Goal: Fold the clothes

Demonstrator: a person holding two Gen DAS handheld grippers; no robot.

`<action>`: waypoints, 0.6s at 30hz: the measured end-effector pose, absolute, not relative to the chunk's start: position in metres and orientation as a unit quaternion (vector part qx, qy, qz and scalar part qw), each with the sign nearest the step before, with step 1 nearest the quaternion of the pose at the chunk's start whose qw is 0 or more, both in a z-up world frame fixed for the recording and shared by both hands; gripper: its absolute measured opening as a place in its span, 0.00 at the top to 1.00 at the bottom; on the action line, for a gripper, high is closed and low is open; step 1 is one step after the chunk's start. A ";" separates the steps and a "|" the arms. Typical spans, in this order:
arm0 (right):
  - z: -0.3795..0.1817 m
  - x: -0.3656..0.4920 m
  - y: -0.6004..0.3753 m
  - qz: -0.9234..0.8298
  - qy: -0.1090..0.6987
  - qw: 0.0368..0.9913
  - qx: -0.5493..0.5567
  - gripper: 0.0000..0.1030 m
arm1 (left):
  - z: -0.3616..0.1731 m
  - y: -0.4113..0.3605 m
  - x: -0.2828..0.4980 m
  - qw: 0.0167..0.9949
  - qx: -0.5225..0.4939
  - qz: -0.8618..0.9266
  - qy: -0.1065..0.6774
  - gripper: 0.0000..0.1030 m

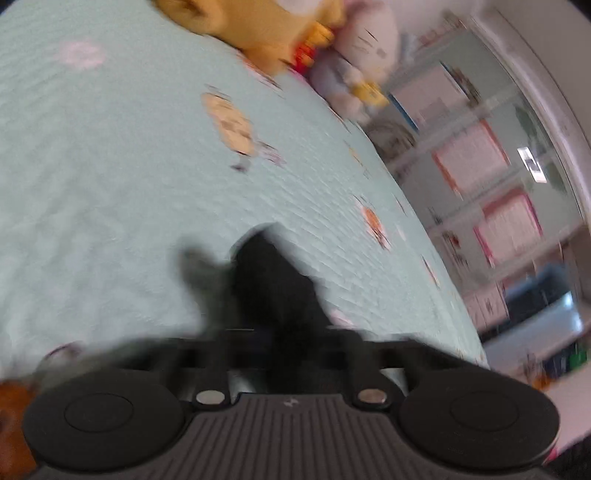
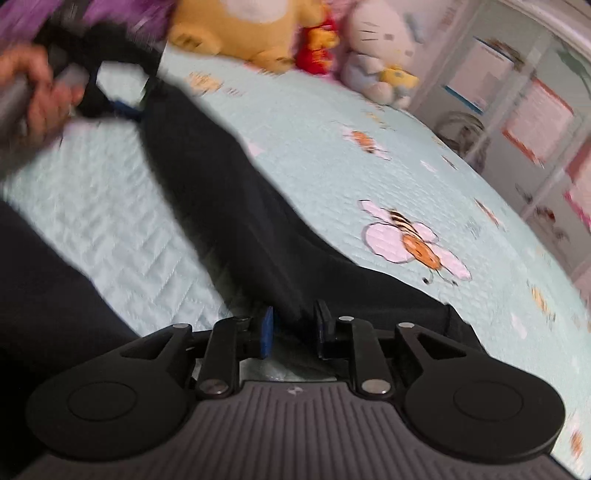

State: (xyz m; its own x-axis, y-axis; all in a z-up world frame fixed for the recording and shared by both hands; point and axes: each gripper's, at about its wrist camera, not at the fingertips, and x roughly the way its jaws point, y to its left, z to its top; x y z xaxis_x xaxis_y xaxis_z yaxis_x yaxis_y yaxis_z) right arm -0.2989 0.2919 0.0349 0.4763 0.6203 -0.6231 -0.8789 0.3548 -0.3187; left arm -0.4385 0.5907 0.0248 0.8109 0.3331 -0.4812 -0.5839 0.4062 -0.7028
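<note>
A long black garment (image 2: 221, 192) lies stretched across the pale green bedspread (image 2: 332, 140). Its far end is at my left gripper (image 2: 122, 107), held by a person's hand (image 2: 37, 92) at the top left and shut on the cloth. In the blurred left wrist view the black garment (image 1: 273, 288) rises out of my left gripper (image 1: 280, 332) and hides the fingertips. My right gripper (image 2: 293, 325) sits at the near end. Its blue pads (image 2: 266, 332) stand apart with the black cloth running loosely between them.
Plush toys line the bed's far edge: a yellow one (image 2: 240, 33), a red one (image 2: 317, 44) and a white cat (image 2: 380, 48). White shelving (image 2: 535, 110) stands past the bed's right side. More dark fabric (image 2: 37, 295) fills the lower left.
</note>
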 end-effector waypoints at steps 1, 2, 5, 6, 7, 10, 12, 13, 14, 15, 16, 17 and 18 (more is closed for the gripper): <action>0.043 -0.296 0.284 0.462 0.210 0.810 -0.295 0.78 | 0.032 0.593 -0.435 0.836 -0.455 0.281 0.126 0.90; 0.051 -0.290 0.271 0.451 0.219 0.823 -0.267 0.77 | 0.041 0.596 -0.432 0.842 -0.439 0.290 0.114 0.90; 0.074 -0.267 0.222 0.407 0.250 0.862 -0.173 0.73 | 0.052 0.606 -0.432 0.831 -0.433 0.330 0.112 0.86; 0.079 -0.255 0.197 0.381 0.261 0.876 -0.137 0.70 | 0.051 0.609 -0.431 0.823 -0.437 0.341 0.122 0.84; 0.083 -0.242 0.168 0.346 0.270 0.892 -0.104 0.65 | 0.051 0.609 -0.431 0.816 -0.439 0.351 0.133 0.83; 0.089 -0.206 0.076 0.236 0.284 0.929 -0.009 0.57 | 0.049 0.588 -0.441 0.801 -0.431 0.386 0.151 0.69; 0.091 -0.184 0.012 0.161 0.288 0.943 0.054 0.56 | 0.050 0.568 -0.451 0.787 -0.426 0.419 0.153 0.55; 0.092 -0.173 -0.020 0.122 0.289 0.946 0.085 0.55 | 0.051 0.559 -0.455 0.776 -0.425 0.440 0.153 0.51; 0.094 -0.163 -0.050 0.093 0.289 0.947 0.106 0.50 | 0.054 0.549 -0.460 0.765 -0.427 0.459 0.150 0.50; 0.094 -0.153 -0.072 0.077 0.297 0.945 0.119 0.48 | 0.059 0.539 -0.461 0.766 -0.420 0.464 0.144 0.50; 0.092 -0.141 -0.091 0.070 0.310 0.939 0.128 0.47 | 0.065 0.529 -0.459 0.781 -0.404 0.456 0.139 0.50; 0.089 -0.128 -0.105 0.074 0.322 0.933 0.139 0.47 | 0.072 0.520 -0.456 0.795 -0.387 0.448 0.134 0.50; 0.086 -0.116 -0.118 0.080 0.334 0.927 0.151 0.47 | 0.078 0.509 -0.447 0.817 -0.363 0.426 0.139 0.50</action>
